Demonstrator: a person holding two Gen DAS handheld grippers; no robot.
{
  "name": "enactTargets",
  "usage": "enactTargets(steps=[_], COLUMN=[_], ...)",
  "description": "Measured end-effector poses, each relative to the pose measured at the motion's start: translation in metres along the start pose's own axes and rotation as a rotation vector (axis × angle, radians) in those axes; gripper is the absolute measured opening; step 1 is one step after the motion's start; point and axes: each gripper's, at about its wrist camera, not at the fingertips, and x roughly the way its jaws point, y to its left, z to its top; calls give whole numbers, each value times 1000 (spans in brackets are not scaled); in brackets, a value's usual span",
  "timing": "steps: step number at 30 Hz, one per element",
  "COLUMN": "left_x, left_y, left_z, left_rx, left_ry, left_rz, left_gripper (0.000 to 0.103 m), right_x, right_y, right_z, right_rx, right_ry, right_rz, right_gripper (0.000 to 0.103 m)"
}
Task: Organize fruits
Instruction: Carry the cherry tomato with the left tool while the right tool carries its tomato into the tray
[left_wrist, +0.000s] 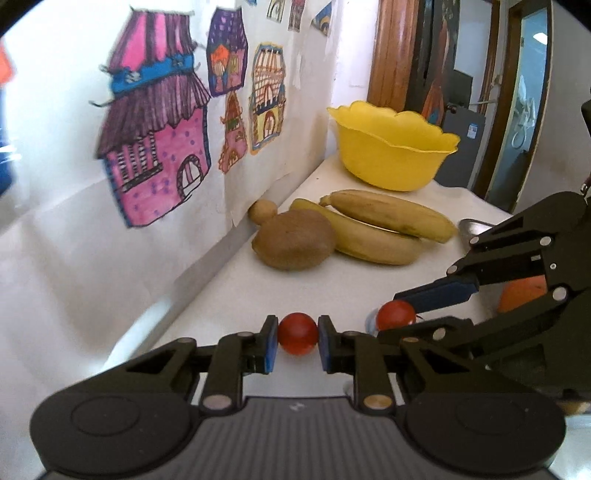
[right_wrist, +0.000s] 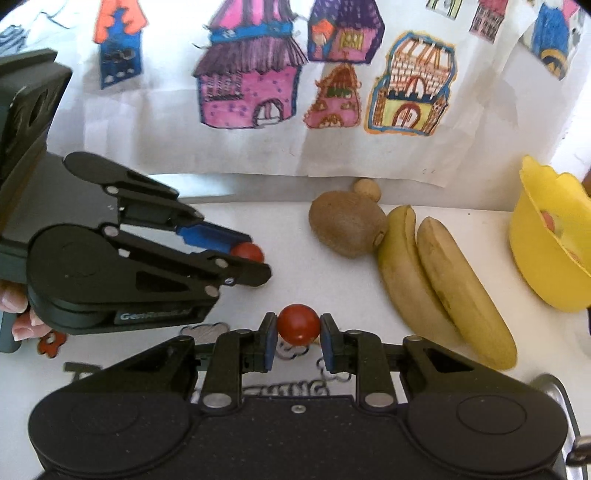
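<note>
My left gripper (left_wrist: 297, 333) is shut on a small red tomato (left_wrist: 297, 341) just above the white table. The right wrist view shows that gripper (right_wrist: 255, 256) from the side at the left. My right gripper (right_wrist: 298, 326) is shut on a second red tomato (right_wrist: 298, 334), and the left wrist view shows it (left_wrist: 397, 314) close on the right. Beyond both lie a brown kiwi (left_wrist: 293, 240) (right_wrist: 347, 223) and two bananas (left_wrist: 384, 221) (right_wrist: 443, 280). A yellow bowl (left_wrist: 391, 158) (right_wrist: 546, 266) stands past them with some fruit inside.
A small tan round fruit (left_wrist: 263, 210) (right_wrist: 366, 189) sits behind the kiwi against the wall, which is hung with house drawings (right_wrist: 251, 85). An orange fruit (left_wrist: 522, 291) shows behind the right gripper. A metal object (left_wrist: 474, 225) lies right of the bananas. Fingers (right_wrist: 14, 306) hold the left gripper.
</note>
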Motion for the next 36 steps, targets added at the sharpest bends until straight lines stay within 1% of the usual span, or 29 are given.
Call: enactTargets(steps=[3, 7, 14, 19, 27, 32, 36], left_x=[-20, -47, -91, -115, -134, -130, -125], left_y=[-4, -13, -41, -59, -84, -99, -112], left_z=[-10, -28, -51, -61, -73, -65, -54], left_rx=[0, 4, 63, 84, 92, 82, 68], left_ry=[-15, -28, -72, -89, -115, -137, -164], left_rz=[-24, -58, -71, -88, -110, -127, -144], left_gripper=[24, 24, 24, 24, 24, 24, 24], right_x=[-20, -50, -94, -119, -149, -165, -176], right_y=[14, 38, 88, 108, 111, 103, 92], right_z=[-11, -28, -58, -83, -129, -159, -176], right_rx=[-7, -3, -19, 2, 108, 177, 207], right_ry=[-21, -68, -147, -193, -255, -267, -291], right_rz=[-16, -13, -25, -56, -135, -168, -228], right_gripper=[26, 26, 26, 26, 26, 26, 26])
